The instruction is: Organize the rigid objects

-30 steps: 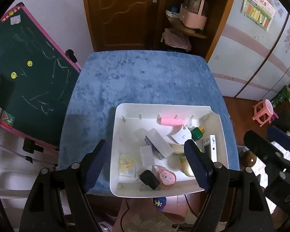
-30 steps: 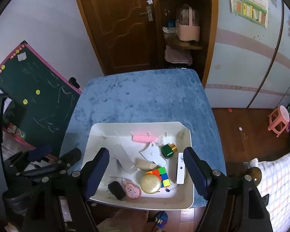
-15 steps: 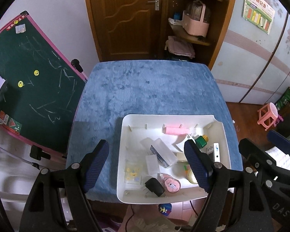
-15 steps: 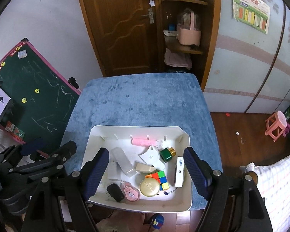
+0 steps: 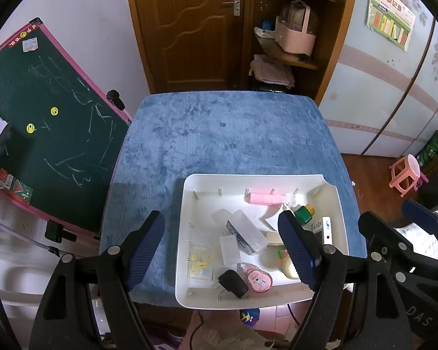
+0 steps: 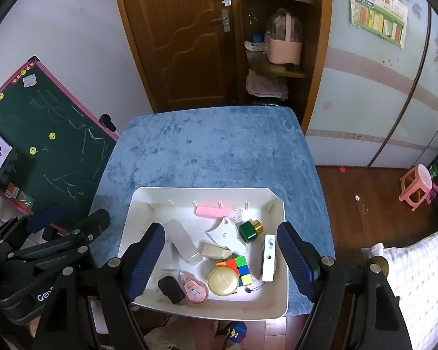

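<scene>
Both grippers are held above the near edge of the blue tabletop point(image 6: 213, 151), tilted steeply downward toward the white tray point(image 6: 201, 192). The left gripper point(image 5: 222, 248) is seen with its fingers spread wide, nothing pinched or touched between them; the right gripper point(image 6: 219, 258) is likewise kept wide apart and empty. Inside the tray (crowded at its near half) are seen a pink comb point(image 6: 214, 211), a green bottle point(image 6: 249, 231), a colour cube point(image 6: 239, 267), a gold round tin point(image 6: 222, 281) and a black plug point(image 6: 170, 288).
</scene>
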The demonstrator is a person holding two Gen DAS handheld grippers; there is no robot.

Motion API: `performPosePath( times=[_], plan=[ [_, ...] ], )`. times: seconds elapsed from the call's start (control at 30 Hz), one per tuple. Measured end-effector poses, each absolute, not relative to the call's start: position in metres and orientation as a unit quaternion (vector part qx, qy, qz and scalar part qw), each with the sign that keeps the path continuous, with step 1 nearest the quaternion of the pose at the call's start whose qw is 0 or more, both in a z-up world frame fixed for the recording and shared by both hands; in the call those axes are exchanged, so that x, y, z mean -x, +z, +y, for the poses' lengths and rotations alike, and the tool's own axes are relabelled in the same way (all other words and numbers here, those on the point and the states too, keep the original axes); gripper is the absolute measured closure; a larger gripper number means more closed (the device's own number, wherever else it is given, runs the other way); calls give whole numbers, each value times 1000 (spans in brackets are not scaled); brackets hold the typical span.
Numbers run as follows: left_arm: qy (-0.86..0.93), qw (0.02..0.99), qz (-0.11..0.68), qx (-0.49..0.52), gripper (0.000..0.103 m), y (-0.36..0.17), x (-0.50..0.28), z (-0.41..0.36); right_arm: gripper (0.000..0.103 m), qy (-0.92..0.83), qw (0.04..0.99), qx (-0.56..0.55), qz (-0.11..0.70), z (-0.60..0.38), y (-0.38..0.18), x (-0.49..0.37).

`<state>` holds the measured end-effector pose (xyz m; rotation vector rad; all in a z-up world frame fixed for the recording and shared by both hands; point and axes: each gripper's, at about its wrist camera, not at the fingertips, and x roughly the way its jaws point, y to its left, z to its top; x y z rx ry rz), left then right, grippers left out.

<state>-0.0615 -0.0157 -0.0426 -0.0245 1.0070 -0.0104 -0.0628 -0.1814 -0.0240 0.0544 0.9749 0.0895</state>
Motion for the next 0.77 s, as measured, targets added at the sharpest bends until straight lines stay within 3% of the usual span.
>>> performPosePath(
  times=[0.77],
  plan=[
    [-4, 875, 484, 10, 20, -43, 64, -18, 23, 42, 881, -29, 470, -182, -25, 65]
  ],
)
